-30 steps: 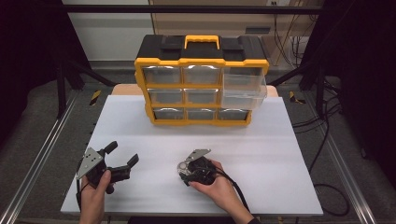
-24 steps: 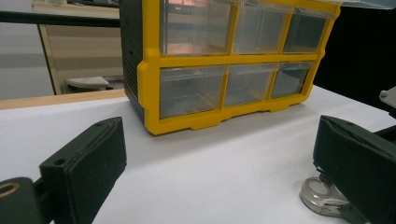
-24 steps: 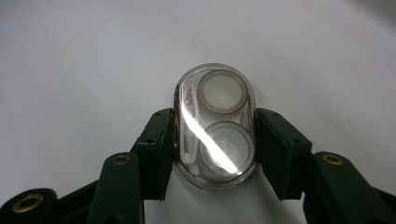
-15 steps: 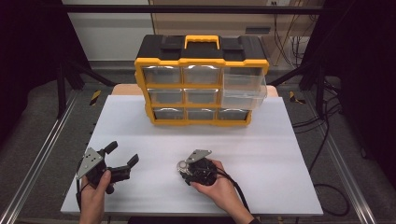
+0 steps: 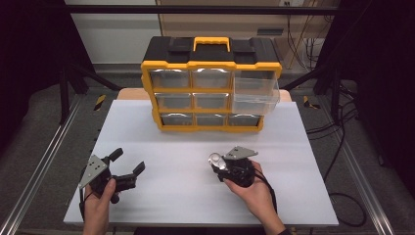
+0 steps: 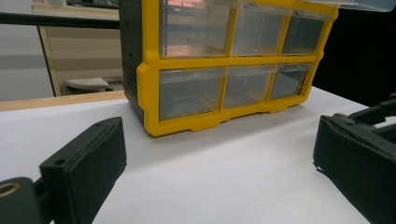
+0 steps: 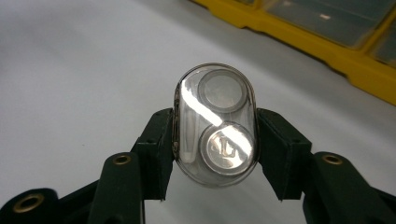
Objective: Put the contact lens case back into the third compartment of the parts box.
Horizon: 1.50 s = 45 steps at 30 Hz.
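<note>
Holding: the right gripper (image 5: pixel 219 165) has its jaws clamped on the sides of a small clear oval case (image 7: pixel 215 136) with two round discs inside, carried just above the white table (image 5: pixel 293 161).
Case position: near the person's side of the table, well apart from the yellow drawer organizer (image 5: pixel 210 88).
Left gripper (image 5: pixel 128 165): jaws spread wide, nothing between them, idle at the table's near left.
Drawer: the upper right drawer (image 5: pixel 255 90) is pulled out.
Done: the case appears picked up and secured.
Left: likely carrying it across and dropping it into the open drawer, then shutting it.
</note>
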{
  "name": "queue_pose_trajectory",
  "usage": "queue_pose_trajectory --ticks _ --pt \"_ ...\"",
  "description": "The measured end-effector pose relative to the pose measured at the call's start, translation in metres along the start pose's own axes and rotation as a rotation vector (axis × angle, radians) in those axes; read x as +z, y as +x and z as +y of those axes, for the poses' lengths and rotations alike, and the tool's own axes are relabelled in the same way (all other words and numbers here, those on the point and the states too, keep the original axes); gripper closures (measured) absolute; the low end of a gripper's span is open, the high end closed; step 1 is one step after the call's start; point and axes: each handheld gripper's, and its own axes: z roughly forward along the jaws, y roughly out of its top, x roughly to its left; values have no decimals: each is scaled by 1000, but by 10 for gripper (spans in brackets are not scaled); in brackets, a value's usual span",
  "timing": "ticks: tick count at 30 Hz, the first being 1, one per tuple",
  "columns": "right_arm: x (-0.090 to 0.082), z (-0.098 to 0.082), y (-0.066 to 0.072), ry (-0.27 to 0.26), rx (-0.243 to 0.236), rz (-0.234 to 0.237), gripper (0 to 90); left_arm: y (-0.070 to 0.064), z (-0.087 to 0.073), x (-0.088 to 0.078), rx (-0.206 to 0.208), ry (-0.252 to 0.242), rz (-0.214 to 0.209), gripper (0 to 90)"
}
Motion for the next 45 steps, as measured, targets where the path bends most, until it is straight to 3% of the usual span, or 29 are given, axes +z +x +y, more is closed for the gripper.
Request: queue_pose_trajectory --ticks 10,18,26,32,45 --pt "-27 -3 -30 -76 73 -71 490 -1 -1 1 -4 1 -1 24" --pt "-37 0 -34 -125 83 -91 491 0 -1 1 -3 3 -1 24" --pt "-50 9 -35 -161 110 -69 491 -1 -1 1 3 5 0 24" --pt "-63 24 -29 -200 91 -42 491 -1 -2 2 5 12 2 24" --pt "-82 50 -21 -215 24 -47 491 -1 -1 1 4 6 7 24"
